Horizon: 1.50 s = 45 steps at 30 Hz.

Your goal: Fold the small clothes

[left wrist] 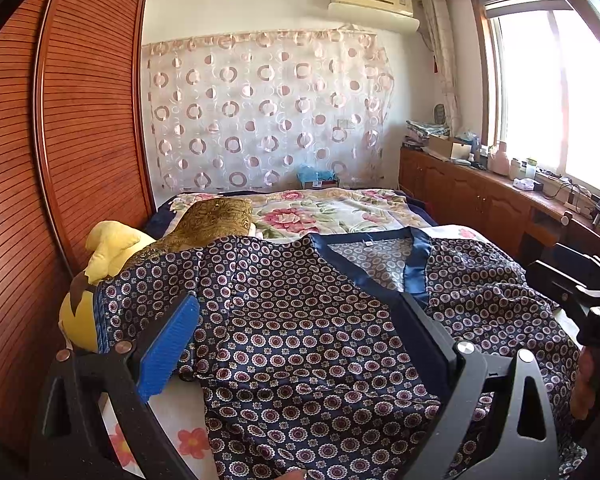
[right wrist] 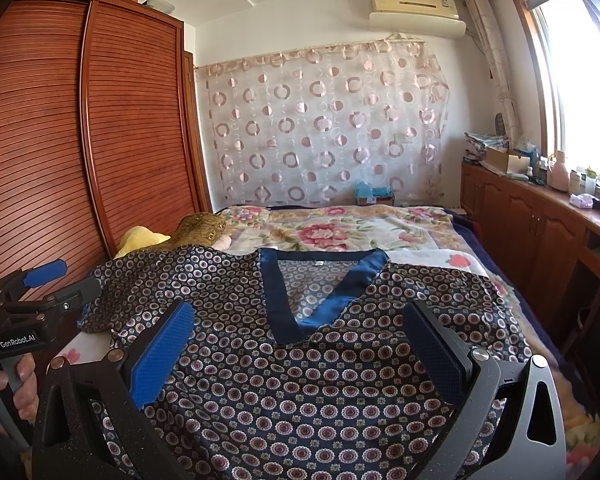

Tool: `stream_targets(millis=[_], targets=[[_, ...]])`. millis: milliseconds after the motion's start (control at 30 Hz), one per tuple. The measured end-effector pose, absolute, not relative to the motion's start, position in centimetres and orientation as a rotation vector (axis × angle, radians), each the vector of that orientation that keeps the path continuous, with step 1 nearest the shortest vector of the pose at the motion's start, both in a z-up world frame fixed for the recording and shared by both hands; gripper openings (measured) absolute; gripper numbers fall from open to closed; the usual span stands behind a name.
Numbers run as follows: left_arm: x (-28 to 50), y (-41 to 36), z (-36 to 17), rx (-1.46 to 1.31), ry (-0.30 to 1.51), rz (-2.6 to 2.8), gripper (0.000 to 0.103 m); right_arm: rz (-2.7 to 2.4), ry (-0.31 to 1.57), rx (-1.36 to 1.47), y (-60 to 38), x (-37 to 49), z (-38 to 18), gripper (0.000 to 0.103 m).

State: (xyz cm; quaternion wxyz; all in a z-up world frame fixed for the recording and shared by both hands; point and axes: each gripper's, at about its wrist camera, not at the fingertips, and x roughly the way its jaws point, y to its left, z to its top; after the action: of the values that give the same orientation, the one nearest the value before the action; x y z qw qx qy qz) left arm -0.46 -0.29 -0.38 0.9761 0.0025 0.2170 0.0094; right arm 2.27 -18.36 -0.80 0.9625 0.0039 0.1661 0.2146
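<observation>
A navy patterned top [right wrist: 300,380] with a blue satin V-neck lies spread flat, front up, across the near end of the bed [right wrist: 380,228], one sleeve reaching the bed's left edge beside a yellow plush toy [left wrist: 108,248]. The left gripper [left wrist: 300,344] and right gripper [right wrist: 300,352] both hover above the cloth with jaws wide apart, holding nothing.

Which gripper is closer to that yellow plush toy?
The left. The left gripper hangs open over the shirt's sleeve side, just beside the plush toy. The right gripper hangs open over the shirt's middle, farther away.
</observation>
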Motion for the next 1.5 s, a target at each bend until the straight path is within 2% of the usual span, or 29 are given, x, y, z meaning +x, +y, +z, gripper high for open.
stream_targets(millis=[1100, 1300, 1367, 1500], targets=[[3.5, 16.8, -7.4, -0.087, 0.677, 0.145, 0.097, 0.68, 0.527, -0.128, -10.9, 9.4, -3.5, 0.103], [6.1, 20.6, -8.8, -0.154, 0.75, 0.103, 0.084, 0.696, 0.521, -0.165, -9.8, 9.5, -4.0, 0.103], [6.8, 21.5, -9.2, -0.164, 0.767, 0.107, 0.077, 0.705, 0.535, -0.162, -9.7, 9.8, -4.4, 0.103], [7.9, 22.9, -9.8, -0.179, 0.788, 0.105, 0.07, 0.712, 0.546, -0.176, -9.1, 9.9, -4.8, 0.103]])
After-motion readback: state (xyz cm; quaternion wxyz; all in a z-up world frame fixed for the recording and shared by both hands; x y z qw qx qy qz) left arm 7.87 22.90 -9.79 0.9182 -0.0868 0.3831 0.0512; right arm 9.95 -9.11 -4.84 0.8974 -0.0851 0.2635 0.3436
